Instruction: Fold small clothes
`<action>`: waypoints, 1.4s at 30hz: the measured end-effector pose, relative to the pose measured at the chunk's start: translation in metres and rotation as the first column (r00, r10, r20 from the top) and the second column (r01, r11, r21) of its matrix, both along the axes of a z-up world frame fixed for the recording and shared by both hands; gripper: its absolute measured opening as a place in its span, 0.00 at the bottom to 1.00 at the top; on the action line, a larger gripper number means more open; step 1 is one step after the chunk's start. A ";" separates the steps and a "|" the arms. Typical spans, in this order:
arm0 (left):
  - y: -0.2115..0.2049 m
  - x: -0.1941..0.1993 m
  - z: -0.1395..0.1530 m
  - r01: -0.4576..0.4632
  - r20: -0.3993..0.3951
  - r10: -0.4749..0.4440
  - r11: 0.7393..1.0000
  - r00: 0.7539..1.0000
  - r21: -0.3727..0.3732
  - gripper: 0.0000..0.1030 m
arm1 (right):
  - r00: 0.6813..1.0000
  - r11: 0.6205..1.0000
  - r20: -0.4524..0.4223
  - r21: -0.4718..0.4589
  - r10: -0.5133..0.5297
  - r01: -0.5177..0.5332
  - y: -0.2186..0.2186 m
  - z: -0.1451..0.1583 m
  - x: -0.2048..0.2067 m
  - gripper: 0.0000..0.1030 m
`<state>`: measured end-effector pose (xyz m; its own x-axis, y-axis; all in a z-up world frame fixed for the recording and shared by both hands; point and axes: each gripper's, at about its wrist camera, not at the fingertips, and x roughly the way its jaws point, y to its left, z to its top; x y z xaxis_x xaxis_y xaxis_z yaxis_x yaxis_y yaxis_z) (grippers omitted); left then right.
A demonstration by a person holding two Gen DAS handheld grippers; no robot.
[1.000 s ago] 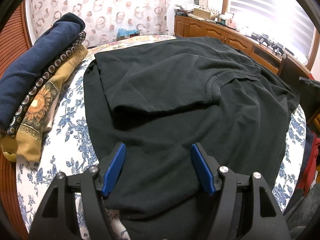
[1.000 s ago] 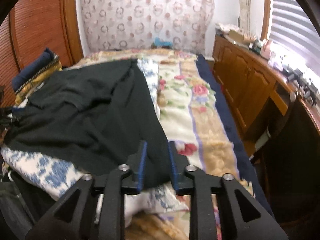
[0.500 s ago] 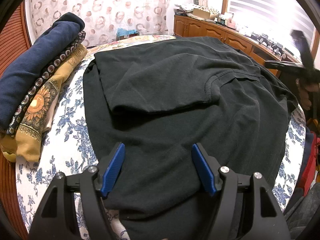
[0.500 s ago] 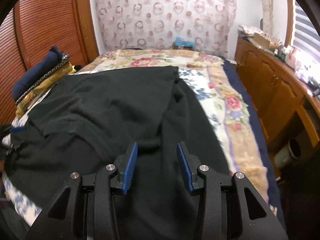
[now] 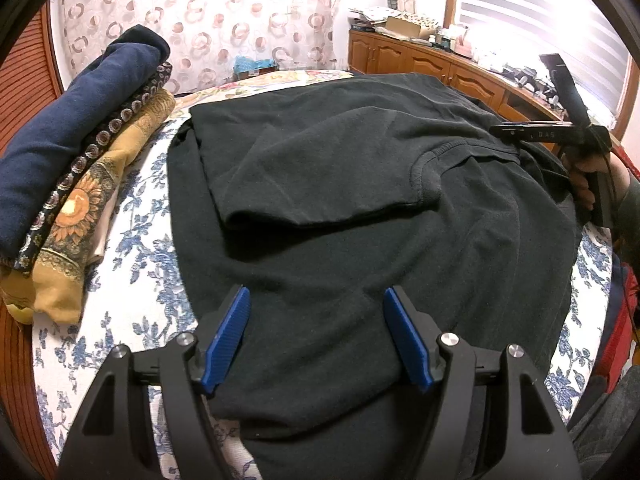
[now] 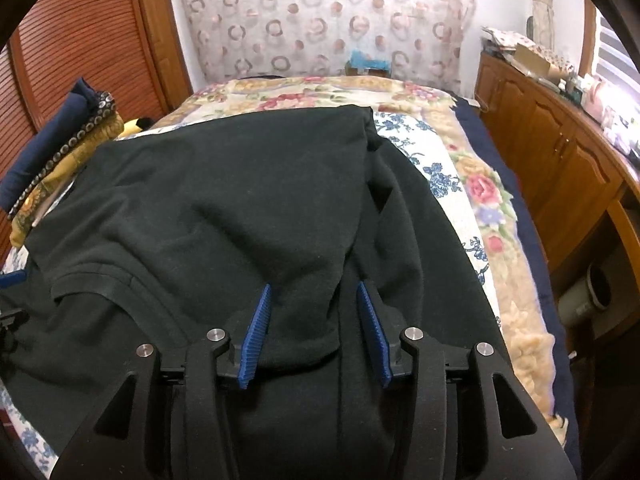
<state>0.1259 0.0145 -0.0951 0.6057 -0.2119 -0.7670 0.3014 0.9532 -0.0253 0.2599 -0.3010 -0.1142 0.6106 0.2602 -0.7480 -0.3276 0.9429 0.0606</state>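
Right tool (image 6: 314, 330) has swung in from the bed's edge to hang over the black T-shirt (image 6: 224, 200); its jaws have just been opening and stand apart, a raised fold of cloth between them, unpinched. Left tool (image 5: 316, 336) unmoved, jaws wide apart over the near hem, nothing gripped. Shirt lies flat on the bed (image 5: 132, 280), one side already turned in, sleeve (image 5: 320, 176) ahead of the left tool. Probably both tools are stationed at opposite edges for the next fold. Long axis runs away from the right tool toward the headboard; collar end cannot be made out.
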 end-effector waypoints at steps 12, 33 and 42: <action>0.035 0.033 0.041 -0.126 0.038 0.130 0.987 0.991 -0.096 0.65 | 1.000 1.000 0.006 -0.021 0.001 0.000 0.005 0.000 0.001 0.45; 0.016 0.069 0.005 -0.120 -0.068 0.117 0.992 0.991 -0.046 0.29 | 0.999 0.998 0.013 -0.046 -0.044 0.045 0.006 0.000 0.003 0.63; 0.018 0.073 0.004 -0.121 -0.064 0.118 0.992 0.991 -0.044 0.29 | 0.999 0.994 0.010 0.095 0.047 -0.048 -0.001 0.008 -0.005 0.40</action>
